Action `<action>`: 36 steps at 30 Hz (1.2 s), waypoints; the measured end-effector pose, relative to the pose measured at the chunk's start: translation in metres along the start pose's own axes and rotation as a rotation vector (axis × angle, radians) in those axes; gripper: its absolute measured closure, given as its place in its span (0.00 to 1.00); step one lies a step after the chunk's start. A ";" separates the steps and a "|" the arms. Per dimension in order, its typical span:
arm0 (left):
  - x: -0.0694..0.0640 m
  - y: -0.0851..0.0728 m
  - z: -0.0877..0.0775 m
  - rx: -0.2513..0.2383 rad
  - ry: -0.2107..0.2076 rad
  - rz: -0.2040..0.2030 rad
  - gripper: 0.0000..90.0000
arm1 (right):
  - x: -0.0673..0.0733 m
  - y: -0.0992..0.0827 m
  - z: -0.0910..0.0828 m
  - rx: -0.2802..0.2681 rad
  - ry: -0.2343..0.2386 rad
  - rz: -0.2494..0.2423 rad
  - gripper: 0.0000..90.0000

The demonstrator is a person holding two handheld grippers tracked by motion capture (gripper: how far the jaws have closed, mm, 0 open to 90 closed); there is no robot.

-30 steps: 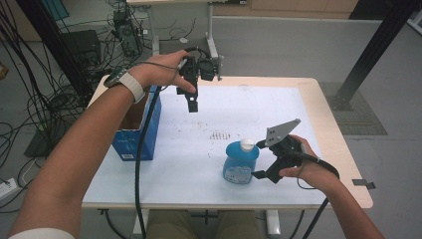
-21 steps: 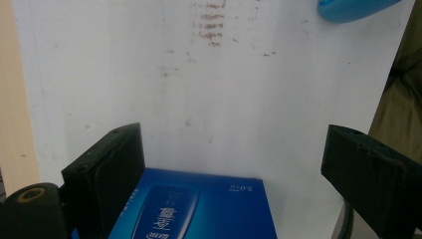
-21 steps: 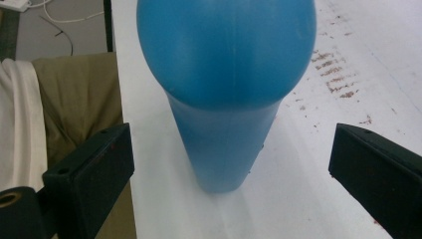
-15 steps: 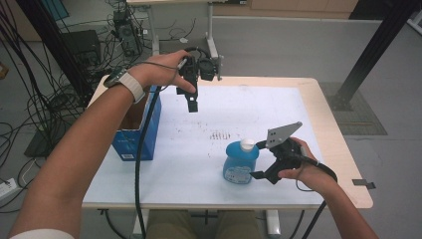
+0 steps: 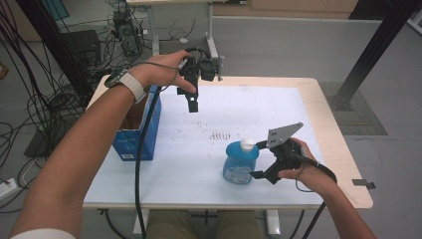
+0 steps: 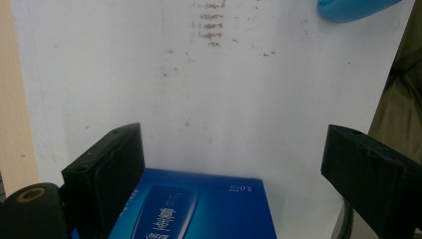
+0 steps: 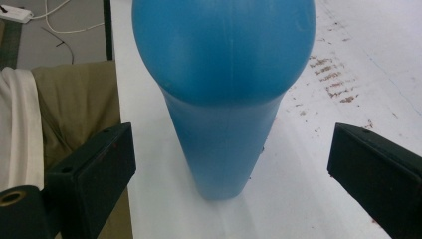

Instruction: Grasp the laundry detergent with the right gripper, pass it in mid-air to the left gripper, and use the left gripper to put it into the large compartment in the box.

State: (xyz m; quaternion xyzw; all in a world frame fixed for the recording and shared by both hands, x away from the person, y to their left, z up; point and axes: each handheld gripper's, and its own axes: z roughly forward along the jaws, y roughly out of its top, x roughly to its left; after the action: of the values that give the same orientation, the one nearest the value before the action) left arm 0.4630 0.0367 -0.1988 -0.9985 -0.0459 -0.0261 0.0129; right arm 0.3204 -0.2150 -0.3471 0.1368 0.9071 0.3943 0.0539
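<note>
A blue bottle (image 5: pixel 240 163) with a white cap stands near the table's front, right of the middle. My right gripper (image 5: pixel 258 160) sits level beside it on its right, jaws open on either side of it. In the right gripper view the bottle (image 7: pixel 224 99) stands between the wide-apart jaws of that gripper (image 7: pixel 234 144), and neither pad touches it. My left gripper (image 5: pixel 193 102) hangs high over the table's far left part, pointing down. Its own view shows it (image 6: pixel 234 144) open and empty above a blue box (image 6: pixel 199 211), with the bottle (image 6: pixel 348 7) at the top edge.
The open-topped blue box (image 5: pixel 135 130) stands at the table's left edge. A white mat (image 5: pixel 278 114) with brown stains covers the wooden table. Cables and equipment (image 5: pixel 124 30) crowd the floor at the left and back; a black post (image 5: pixel 368 55) rises at the right.
</note>
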 end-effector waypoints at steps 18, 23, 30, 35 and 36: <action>0.000 0.000 0.000 0.003 0.001 -0.001 0.12 | 0.000 0.000 0.000 -0.007 0.006 -0.003 0.06; 0.001 -0.001 -0.001 0.003 0.000 -0.004 0.12 | 0.000 0.000 -0.001 -0.005 0.007 0.005 0.06; 0.001 -0.001 0.000 0.002 0.000 -0.004 0.12 | 0.000 0.000 0.000 -0.007 0.009 0.004 0.06; 0.001 -0.001 0.000 0.001 0.000 -0.003 0.12 | 0.000 0.001 0.000 -0.006 0.011 0.006 0.06; 0.001 -0.001 0.000 0.001 0.000 -0.003 0.12 | 0.000 0.001 0.000 -0.006 0.011 0.006 0.06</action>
State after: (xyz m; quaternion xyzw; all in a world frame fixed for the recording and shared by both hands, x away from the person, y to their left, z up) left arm 0.4636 0.0381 -0.1985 -0.9985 -0.0473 -0.0261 0.0131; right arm 0.3207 -0.2141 -0.3468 0.1372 0.9058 0.3980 0.0480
